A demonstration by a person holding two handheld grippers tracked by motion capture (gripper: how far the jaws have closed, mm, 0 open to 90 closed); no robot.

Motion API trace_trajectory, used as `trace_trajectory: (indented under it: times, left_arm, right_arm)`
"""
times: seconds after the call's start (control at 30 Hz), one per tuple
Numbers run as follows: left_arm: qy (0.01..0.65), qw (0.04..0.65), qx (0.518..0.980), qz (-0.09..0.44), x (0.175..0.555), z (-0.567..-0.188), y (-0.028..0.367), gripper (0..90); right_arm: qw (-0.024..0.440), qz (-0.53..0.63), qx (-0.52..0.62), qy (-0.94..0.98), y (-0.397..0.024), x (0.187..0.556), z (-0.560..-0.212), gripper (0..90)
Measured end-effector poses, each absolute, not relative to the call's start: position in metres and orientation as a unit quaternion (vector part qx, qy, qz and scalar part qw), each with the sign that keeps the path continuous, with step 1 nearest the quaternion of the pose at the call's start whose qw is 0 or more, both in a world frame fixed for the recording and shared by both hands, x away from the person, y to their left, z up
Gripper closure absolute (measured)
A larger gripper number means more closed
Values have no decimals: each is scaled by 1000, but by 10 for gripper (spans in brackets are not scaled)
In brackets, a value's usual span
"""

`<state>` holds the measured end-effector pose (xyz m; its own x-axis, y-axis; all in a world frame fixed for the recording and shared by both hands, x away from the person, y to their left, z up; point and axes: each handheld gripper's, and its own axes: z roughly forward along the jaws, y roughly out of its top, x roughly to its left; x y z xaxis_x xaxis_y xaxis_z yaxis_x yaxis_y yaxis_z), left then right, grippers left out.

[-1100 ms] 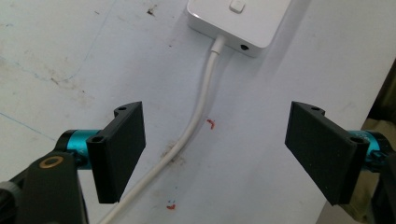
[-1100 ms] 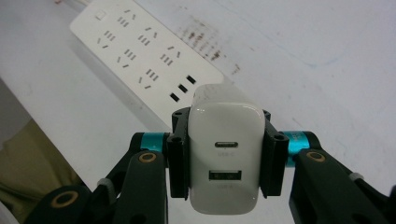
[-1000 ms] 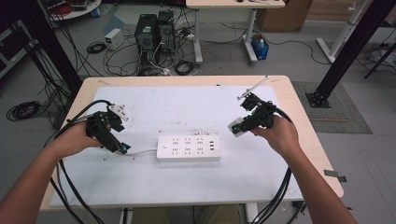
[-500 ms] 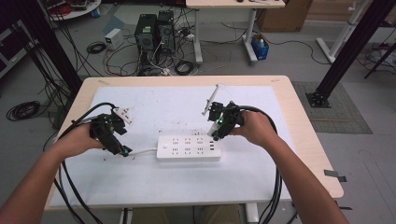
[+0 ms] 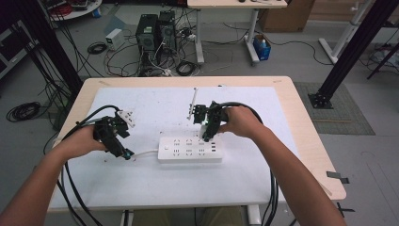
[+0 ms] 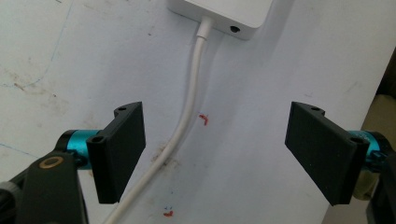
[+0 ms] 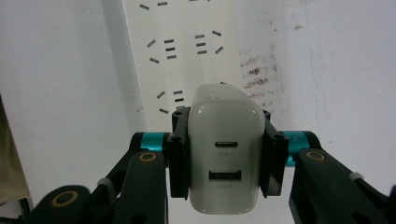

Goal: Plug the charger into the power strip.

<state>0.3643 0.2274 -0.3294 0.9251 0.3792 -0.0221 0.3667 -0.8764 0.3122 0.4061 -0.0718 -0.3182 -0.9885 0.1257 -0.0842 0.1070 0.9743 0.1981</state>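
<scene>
Right gripper view: right tool (image 7: 223, 154) clamps white USB charger (image 7: 223, 149), hovering over power strip (image 7: 187, 51) sockets. High view: strip mid table (image 5: 291, 122). Left tool (image 6: 219, 149) wide open, jaws straddling strip's white cord (image 6: 187, 121), nothing held. PC towers (image 5: 153, 35), loose cables on floor beyond.

One white power strip (image 5: 190, 149) lies on the one worktop (image 5: 301, 122), with one white cord (image 6: 187, 112) leaving its end. One white USB charger (image 7: 227, 149) shows two ports. Two grippers: left gripper (image 5: 117, 146), right gripper (image 5: 207, 132). Two computer towers (image 5: 155, 33) stand on the floor.
</scene>
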Motion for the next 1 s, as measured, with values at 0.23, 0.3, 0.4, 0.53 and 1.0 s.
trace_trajectory:
  times: [0.23,0.3,0.4,0.53,1.0]
  left_arm:
    - [198,158,967,27,365,-330,231,204]
    - [195,157,968,27,365,-330,232,204]
    - [194,157,968,28,366,-329,233,203]
    - [195,156,968,29,366,-330,233,204]
    - [196,157,968,22,366,-333,232,204]
  right_arm:
    - [37,73,37,996,-57,411,-337,622]
    - [35,71,34,996,-53,412,-340,622]
    - [30,64,26,997,-49,413,-345,622]
    - [31,53,18,998,-46,415,-351,622]
    - [40,27,2,999,-37,413,-362,626]
